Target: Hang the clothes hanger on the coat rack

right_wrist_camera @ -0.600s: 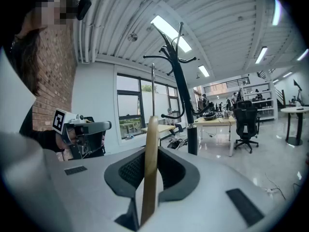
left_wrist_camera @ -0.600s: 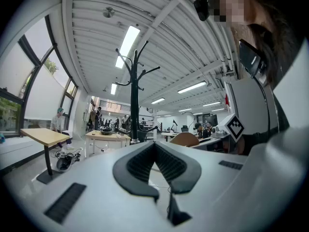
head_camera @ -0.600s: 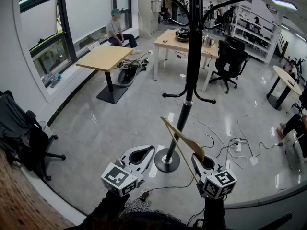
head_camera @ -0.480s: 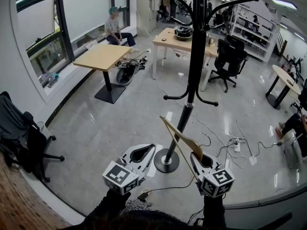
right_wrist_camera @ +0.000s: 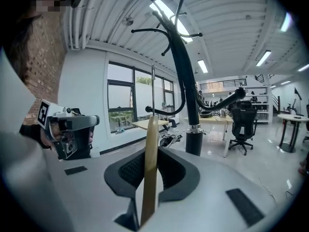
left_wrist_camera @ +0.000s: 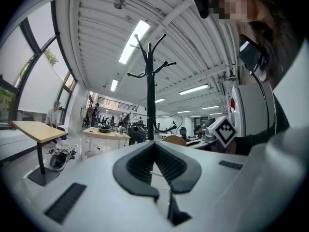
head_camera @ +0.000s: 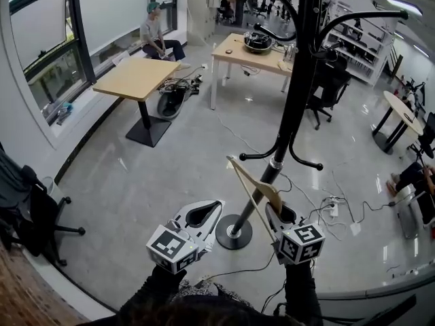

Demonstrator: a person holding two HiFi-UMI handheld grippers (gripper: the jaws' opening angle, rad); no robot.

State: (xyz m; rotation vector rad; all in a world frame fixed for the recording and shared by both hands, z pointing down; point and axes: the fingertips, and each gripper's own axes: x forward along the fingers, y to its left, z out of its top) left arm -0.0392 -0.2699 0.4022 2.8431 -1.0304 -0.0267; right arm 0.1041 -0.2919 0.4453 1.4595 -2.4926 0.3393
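Observation:
The black coat rack (head_camera: 289, 107) stands on a round base (head_camera: 234, 231), its pole leaning up to the right, with low hooks (head_camera: 272, 156) and curved top arms (head_camera: 370, 15). A wooden clothes hanger (head_camera: 253, 190) slants up to the left in front of the pole, and my right gripper (head_camera: 271, 210) is shut on its lower end. In the right gripper view the hanger (right_wrist_camera: 149, 163) stands edge-on between the jaws, its metal hook (right_wrist_camera: 153, 88) left of the rack (right_wrist_camera: 186, 95). My left gripper (head_camera: 213, 208) is shut and holds nothing, left of the base; its view faces the rack (left_wrist_camera: 150, 95).
A wooden table (head_camera: 136, 80) stands at the left with a seated person (head_camera: 155, 39) behind it. A white table (head_camera: 255, 53) and office chair (head_camera: 326, 87) are behind the rack. Cables and a power strip (head_camera: 336, 202) lie on the floor at the right. A dark chair (head_camera: 27, 216) is near left.
The rack's pole has shifted right in the head view and looks closer. Both grippers stay low in front, the right still shut on the hanger, which has risen slightly toward the pole.

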